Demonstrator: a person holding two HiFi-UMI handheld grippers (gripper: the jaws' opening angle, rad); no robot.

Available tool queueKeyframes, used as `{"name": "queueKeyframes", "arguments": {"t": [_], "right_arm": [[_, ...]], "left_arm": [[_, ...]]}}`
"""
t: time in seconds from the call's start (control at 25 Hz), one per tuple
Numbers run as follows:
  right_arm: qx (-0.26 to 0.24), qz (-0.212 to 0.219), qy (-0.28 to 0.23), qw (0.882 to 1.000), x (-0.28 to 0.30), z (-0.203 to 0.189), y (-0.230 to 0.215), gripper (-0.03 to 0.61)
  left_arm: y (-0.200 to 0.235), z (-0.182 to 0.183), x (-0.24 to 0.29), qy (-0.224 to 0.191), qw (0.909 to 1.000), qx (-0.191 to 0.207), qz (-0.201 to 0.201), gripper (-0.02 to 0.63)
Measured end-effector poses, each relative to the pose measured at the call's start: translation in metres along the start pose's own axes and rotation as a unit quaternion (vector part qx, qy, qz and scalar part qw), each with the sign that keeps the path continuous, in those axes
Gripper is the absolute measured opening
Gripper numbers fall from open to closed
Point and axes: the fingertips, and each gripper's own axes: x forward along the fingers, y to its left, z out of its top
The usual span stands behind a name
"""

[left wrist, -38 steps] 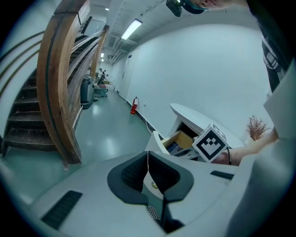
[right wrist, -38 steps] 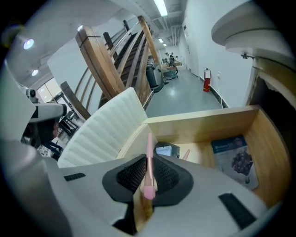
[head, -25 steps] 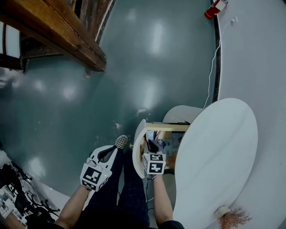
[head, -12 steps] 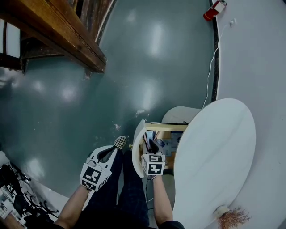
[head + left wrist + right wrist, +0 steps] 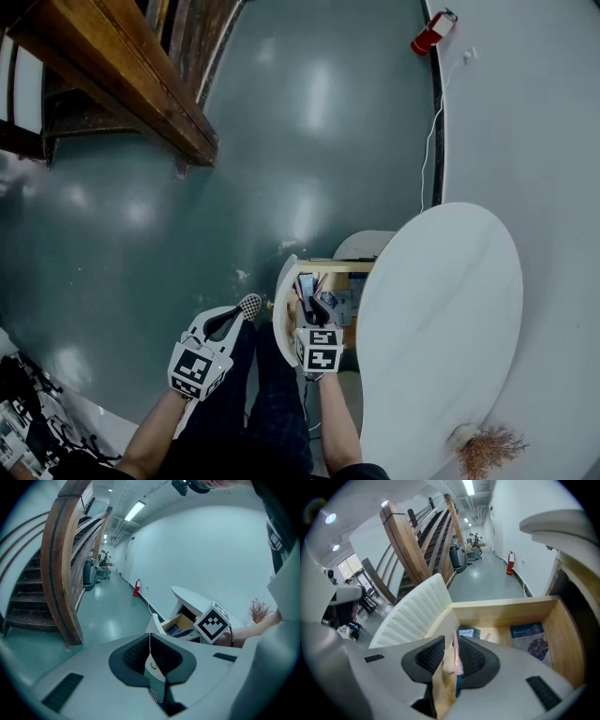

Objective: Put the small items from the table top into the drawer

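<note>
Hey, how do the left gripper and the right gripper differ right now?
The left gripper hangs over the floor beside the person's leg; the right gripper is above the open drawer. The left gripper's jaws are together, empty; the right gripper's have just been opening, with a slim pink item showing in the gap, seemingly not pinched. Both carry marker cubes.

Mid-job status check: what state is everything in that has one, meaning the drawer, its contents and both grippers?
Drawer: pulled open.
Blue packet: lying flat on the drawer floor.
Right gripper: open above the drawer; its fingers have just been opening. A thin pink item shows in the gap, apparently not pinched.
Left gripper: shut, nothing between its fingers.
</note>
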Motion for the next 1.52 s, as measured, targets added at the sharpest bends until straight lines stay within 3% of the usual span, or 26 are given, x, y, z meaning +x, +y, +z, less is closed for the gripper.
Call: {"name": "queueKeyframes", "arguments": {"t": [0.36, 0.92, 1.52], "right_arm": [[-0.021, 0.005, -0.051, 0.998, -0.065, 0.034, 0.022, 0.104], [-0.027, -0.038, -0.148, 0.988, -0.202, 0.094, 0.041, 0.075], [-0.021, -0.084, -0.265, 0.960, -0.325, 0.131, 0.069, 0.038]], "left_arm": [[-0.028, 0.038, -0.033, -0.030, 0.9992, 0.026, -0.010, 0.020], [-0.081, 0.124, -0.095, -0.099, 0.9919, 0.061, -0.051, 0.020], [-0.119, 0.190, -0.161, -0.159, 0.9769, 0.124, -0.071, 0.020]]}}
